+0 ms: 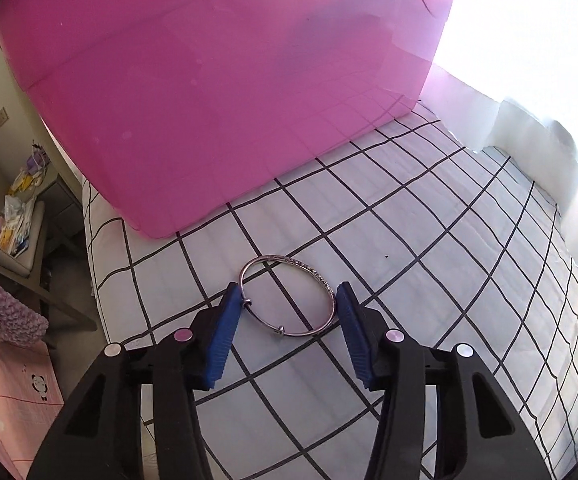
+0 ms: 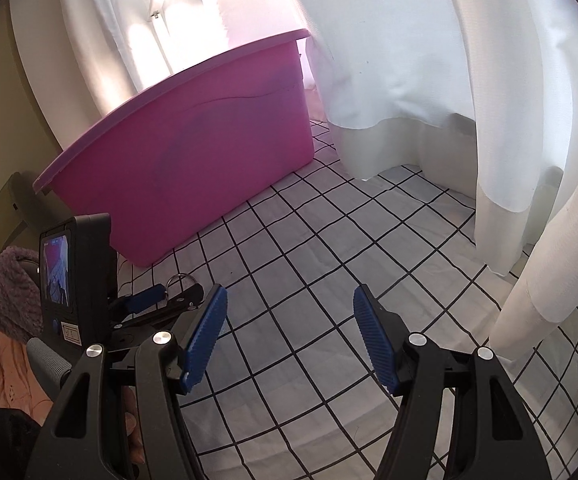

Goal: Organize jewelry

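The bangle (image 1: 287, 295) lay flat on the checked sheet (image 1: 429, 248), both pads of the left gripper (image 1: 287, 294) touching its rim. The right gripper (image 2: 289, 304) stood wide and empty

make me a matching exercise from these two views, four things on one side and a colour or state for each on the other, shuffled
Things:
1. storage bin
2. bangle
3. right hand-held gripper
4. curtain

Colour or state:
A. white, hanging down to the checked sheet
B. pink, standing on the sheet
C. open, nothing between its pads
D. silver, lying flat between the left hand-held gripper's blue pads

Pairs: 1-B, 2-D, 3-C, 4-A
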Demonstrator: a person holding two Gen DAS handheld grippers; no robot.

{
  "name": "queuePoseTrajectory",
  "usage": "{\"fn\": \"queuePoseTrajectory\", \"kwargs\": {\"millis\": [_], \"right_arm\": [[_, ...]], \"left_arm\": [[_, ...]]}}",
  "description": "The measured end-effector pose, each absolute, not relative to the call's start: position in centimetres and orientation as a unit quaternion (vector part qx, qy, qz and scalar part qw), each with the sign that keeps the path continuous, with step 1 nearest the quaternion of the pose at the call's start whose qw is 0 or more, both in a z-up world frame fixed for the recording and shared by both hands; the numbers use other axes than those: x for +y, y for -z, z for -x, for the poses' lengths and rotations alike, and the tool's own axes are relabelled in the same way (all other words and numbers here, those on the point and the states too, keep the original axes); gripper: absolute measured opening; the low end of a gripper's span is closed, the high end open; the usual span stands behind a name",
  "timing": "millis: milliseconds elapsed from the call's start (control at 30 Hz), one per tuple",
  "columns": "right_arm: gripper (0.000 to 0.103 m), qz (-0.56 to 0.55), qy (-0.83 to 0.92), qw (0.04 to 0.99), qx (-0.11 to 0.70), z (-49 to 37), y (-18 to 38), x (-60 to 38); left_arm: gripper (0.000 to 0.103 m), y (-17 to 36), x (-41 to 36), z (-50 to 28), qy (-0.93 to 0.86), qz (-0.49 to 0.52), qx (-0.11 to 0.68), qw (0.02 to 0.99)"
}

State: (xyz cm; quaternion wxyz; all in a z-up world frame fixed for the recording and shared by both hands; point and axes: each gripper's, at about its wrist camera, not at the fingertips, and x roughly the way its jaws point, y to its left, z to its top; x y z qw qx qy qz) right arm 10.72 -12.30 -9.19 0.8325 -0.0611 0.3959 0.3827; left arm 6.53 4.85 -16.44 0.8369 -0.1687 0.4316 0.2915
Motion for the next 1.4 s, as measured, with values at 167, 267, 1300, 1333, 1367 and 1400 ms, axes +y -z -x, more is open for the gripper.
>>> {"fn": "queuePoseTrajectory", "kwargs": {"millis": [167, 267, 1300, 1333, 1367, 1400], "right_arm": [[0.063, 0.06, -0.382, 0.834, 0.393, -10.6, 9.0, -11.9], [0.063, 0.06, -0.383, 0.835, 0.39, -10.5, 8.8, -11.7], [0.063, 0.014, -0.438, 0.86, 0.262, -12.0, -8.2, -3.5], [0.063, 0.014, -0.443, 0.857, 0.264, -12.4, -8.4, -2.2], [0.063, 0.017, -0.445, 0.854, 0.268, -12.7, -8.5, -1.0], [0.063, 0.021, -0.447, 0.852, 0.272, -13.0, -8.5, 0.3]], "left_arm": [[0.047, 16.1, 5.2, -6.3, -0.283, 0.18, 0.435, 0.836], [0.047, 15.4, 5.1, -6.0, -0.277, 0.176, 0.428, 0.842], [0.047, -9.4, 12.8, -3.6, -0.266, 0.116, 0.279, 0.915], [0.047, -9.5, 14.1, -3.9, -0.27, 0.118, 0.283, 0.913], [0.047, -9.5, 15.3, -4.2, -0.273, 0.123, 0.289, 0.91], [0.048, -9.3, 16.5, -4.6, -0.273, 0.128, 0.295, 0.907]]}}
